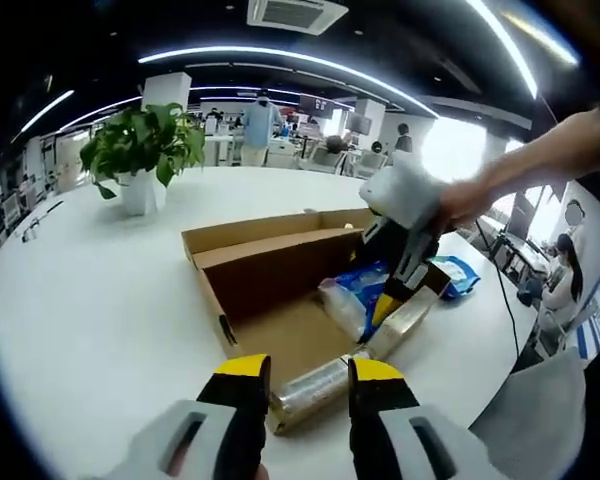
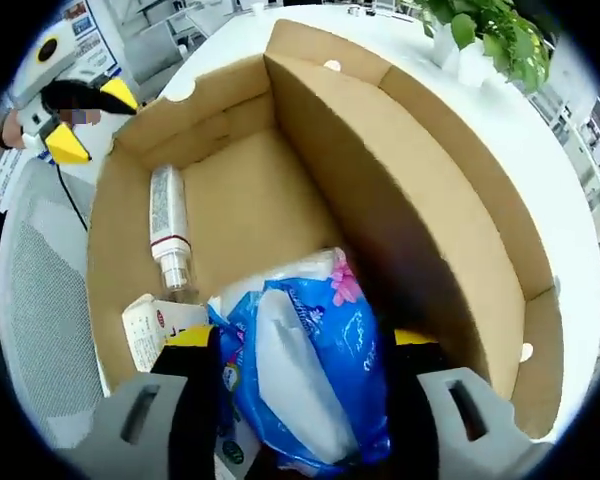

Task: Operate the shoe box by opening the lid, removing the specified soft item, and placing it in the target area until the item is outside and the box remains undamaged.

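Blue-and-white soft plastic pack [image 2: 315, 385], crinkled and printed with a pink flower, clamped between the black, yellow-tipped jaws of the right gripper [image 2: 305, 355], low inside the open brown cardboard shoe box [image 2: 460, 200]. Same pack [image 1: 355, 295] in the left gripper view, sitting at the box's right end under the right gripper [image 1: 400, 275], which dips in from above, steeply tilted, held by a bare hand [image 1: 470, 200] with the forearm stretching away to the upper right. Box [image 1: 270, 270] lying on the round white table [image 1: 100, 300], lid flap folded back and standing along the far side. Clear cylindrical bottle with a white label and red band [image 2: 170, 235] flat on the box floor beside the pack, and a small white carton [image 2: 155, 325] against the near wall. Left gripper [image 1: 308, 375] level at the box's near edge, jaws apart, either side of the clear bottle [image 1: 315, 390]; contact not discernible. Another blue packet [image 1: 458, 275] on the table just beyond the box. Potted green plant in a white pot [image 1: 140, 160] well apart, towards the table's far side.
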The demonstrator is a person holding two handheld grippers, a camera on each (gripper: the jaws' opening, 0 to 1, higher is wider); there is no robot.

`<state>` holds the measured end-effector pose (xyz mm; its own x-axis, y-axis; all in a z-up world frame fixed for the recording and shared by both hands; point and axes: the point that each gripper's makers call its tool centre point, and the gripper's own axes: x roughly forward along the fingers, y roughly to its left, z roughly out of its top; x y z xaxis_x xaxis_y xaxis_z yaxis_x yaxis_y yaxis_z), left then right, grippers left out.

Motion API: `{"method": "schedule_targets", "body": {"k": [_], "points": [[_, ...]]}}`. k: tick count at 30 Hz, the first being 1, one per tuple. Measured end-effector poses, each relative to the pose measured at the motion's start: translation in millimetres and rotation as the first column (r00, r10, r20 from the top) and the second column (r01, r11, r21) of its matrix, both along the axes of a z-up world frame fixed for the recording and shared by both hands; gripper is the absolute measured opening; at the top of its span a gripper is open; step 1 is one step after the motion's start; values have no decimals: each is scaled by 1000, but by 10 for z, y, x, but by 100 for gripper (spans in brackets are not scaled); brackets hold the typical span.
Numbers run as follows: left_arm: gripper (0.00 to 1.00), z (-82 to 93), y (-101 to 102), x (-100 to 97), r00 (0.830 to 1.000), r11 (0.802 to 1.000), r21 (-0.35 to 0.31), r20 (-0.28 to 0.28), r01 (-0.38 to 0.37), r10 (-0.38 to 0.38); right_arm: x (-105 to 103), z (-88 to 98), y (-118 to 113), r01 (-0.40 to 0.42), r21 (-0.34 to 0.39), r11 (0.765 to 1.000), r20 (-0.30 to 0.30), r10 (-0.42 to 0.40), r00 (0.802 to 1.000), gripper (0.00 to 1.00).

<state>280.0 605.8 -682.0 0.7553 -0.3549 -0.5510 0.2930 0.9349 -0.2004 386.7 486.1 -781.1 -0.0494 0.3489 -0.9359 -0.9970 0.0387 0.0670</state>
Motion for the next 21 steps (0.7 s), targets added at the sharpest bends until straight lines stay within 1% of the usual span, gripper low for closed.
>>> {"method": "schedule_targets", "body": {"k": [3,6,10,13,15,19,21], "points": [[31,-1,25,11,1000,1000,4,1,0,0,-44,-54,-2,-24,-22,999,-6,24,1000,63],[31,18,23,11,1000,1000,6,5,1,-1,-48,-136,-8,-49,-52,997,13,50,999,62],[31,25,39,32,1000,1000,0,8,-6,6,-29,-127,-16,-44,-58,997,26,46,999,62],[31,25,15,34,1000,1000,-2,9,-5,5,-27,-133,-16,-30,-50,998,55,33,998,60],[30,28,2,28,1000,1000,-2,8,-4,4,-70,-117,-20,-32,-55,998,57,35,998,53],[30,36,2,8,1000,1000,-6,8,-11,11,-89,-95,-23,-32,-48,998,78,35,996,46],[30,42,15,-5,1000,1000,-13,6,-22,22,-93,-75,-25,-28,-40,999,92,32,995,40]]}}
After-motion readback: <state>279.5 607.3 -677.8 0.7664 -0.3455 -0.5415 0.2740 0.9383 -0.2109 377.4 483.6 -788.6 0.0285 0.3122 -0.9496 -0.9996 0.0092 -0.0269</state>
